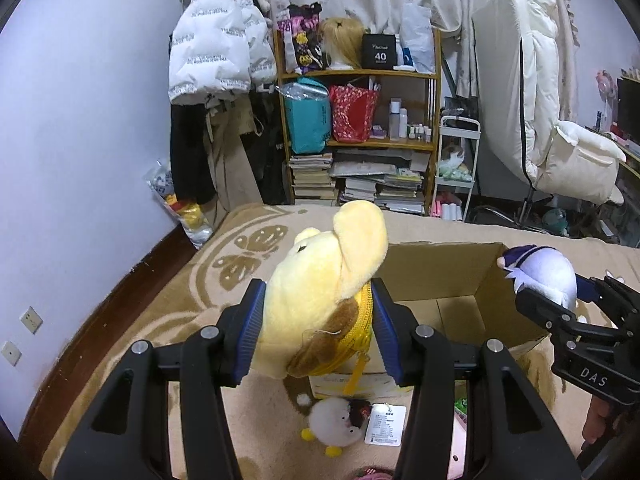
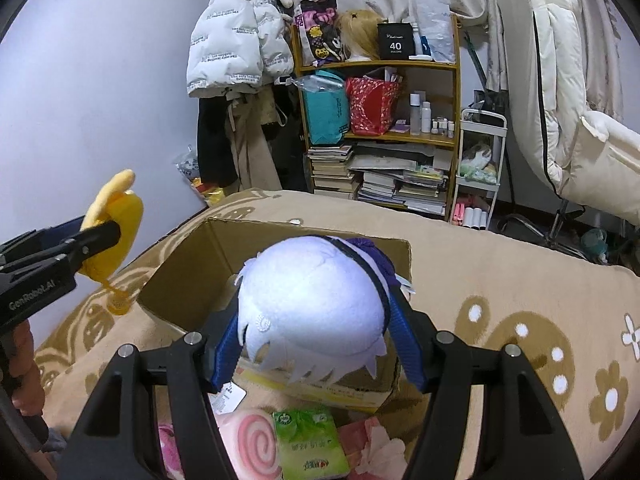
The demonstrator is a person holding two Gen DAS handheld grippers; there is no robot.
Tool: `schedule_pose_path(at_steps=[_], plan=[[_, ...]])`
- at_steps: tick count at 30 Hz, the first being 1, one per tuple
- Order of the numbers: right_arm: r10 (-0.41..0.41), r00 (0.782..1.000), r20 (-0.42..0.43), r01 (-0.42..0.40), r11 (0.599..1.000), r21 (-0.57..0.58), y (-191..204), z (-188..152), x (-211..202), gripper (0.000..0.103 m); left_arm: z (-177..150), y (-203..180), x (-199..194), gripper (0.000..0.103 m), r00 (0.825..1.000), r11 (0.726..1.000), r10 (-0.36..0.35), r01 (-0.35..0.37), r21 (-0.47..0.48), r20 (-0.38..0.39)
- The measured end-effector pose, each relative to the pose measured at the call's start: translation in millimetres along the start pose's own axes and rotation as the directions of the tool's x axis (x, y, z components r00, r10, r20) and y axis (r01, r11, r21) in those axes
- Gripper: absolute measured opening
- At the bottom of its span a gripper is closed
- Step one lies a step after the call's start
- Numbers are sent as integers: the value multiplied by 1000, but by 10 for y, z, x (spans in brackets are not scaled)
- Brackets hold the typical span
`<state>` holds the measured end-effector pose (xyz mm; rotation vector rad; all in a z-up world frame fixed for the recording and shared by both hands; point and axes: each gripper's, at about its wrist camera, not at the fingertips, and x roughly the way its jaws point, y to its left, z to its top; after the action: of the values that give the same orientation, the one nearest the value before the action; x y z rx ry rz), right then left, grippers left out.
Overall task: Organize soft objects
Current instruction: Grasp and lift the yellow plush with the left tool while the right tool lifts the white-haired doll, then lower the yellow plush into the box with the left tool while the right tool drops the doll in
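Note:
My left gripper (image 1: 318,316) is shut on a yellow plush bear pouch (image 1: 320,280) with a zipper, held above the bed to the left of an open cardboard box (image 1: 440,268). It also shows in the right wrist view (image 2: 116,232). My right gripper (image 2: 316,320) is shut on a white-haired plush doll (image 2: 312,312) in a purple outfit, held over the box's near edge (image 2: 192,280); the doll also shows in the left wrist view (image 1: 540,272).
On the beige patterned blanket (image 2: 500,280) near the box lie a small white chick plush (image 1: 336,426) with a tag, a pink swirl plush (image 2: 252,440), a green tissue pack (image 2: 308,440) and a pink flowered item (image 2: 376,444). A bookshelf (image 1: 360,148) and a white chair (image 1: 532,100) stand behind the bed.

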<state>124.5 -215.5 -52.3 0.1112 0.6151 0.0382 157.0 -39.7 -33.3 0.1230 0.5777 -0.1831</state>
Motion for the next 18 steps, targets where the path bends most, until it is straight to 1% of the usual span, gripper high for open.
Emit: schedule_pose_path(at_steps=[5, 10, 13, 16, 17, 18], plan=[[1, 1000, -10, -1, 1000, -8, -3, -3, 105, 70, -13, -45, 157, 51, 1000, 1000, -22, 22, 7, -17], [4, 1000, -24, -4, 1000, -12, -13, -13, 201, 70, -25, -104, 304, 52, 997, 998, -66, 66, 13, -45], [10, 999, -41, -10, 1000, -8, -24, -19, 262, 70, -23, -170, 372, 53, 995, 996, -78, 80, 31, -59], [23, 998, -65, -23, 1000, -5, -24, -31, 323, 70, -30, -207, 444, 56, 992, 995, -92, 95, 37, -81], [26, 997, -75, -27, 1000, -4, -24, -45, 341, 70, -47, -216, 472, 60, 991, 994, -98, 102, 40, -91], [29, 996, -80, -29, 1000, -3, -26, -53, 350, 71, -50, -227, 490, 61, 991, 994, -94, 98, 43, -95]])
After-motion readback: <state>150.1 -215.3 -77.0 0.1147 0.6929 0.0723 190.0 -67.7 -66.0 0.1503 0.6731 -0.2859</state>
